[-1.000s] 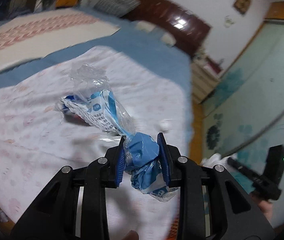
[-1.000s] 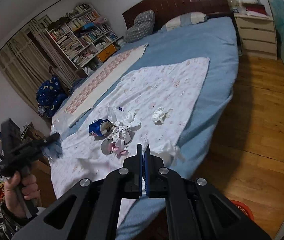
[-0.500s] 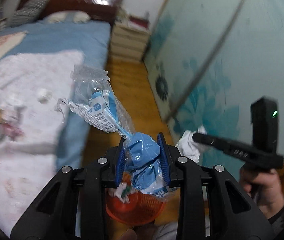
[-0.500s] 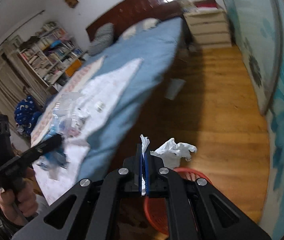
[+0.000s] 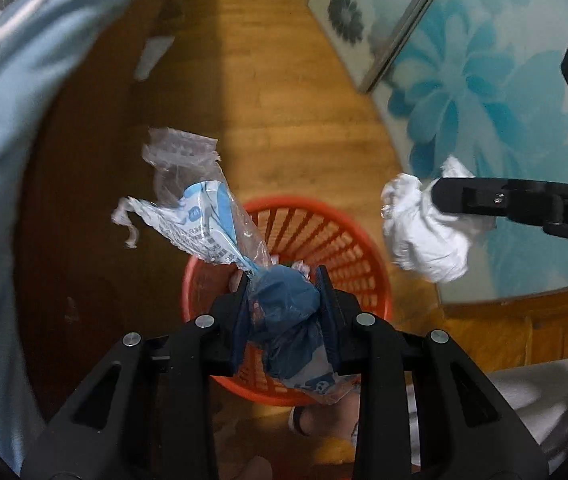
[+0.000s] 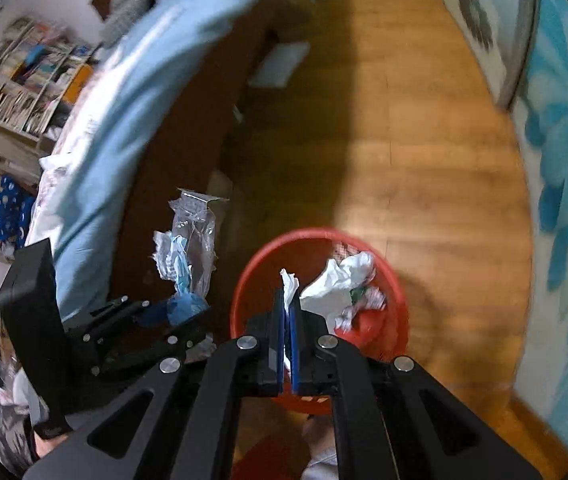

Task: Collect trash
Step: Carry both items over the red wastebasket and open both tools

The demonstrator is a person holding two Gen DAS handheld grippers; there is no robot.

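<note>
Basket (image 6: 244, 280): red, on wood floor (image 6: 423, 140), holds crumpled paper and wrappers | Your left gripper (image 5: 284, 304): clamped on blue wrapper (image 5: 204, 220), above basket rim | Your right gripper (image 6: 287, 312): pinched shut on white tissue (image 5: 423, 228), over basket

Blurred bed (image 6: 132, 92); the gripper (image 5: 284, 300) hides the basket's (image 5: 323, 232) near rim.

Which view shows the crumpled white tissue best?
The left wrist view: the white tissue shows whole, side-on, pinched in the right gripper. The right wrist view gives only a sliver of it poking above the shut jaws, over the red basket.
</note>
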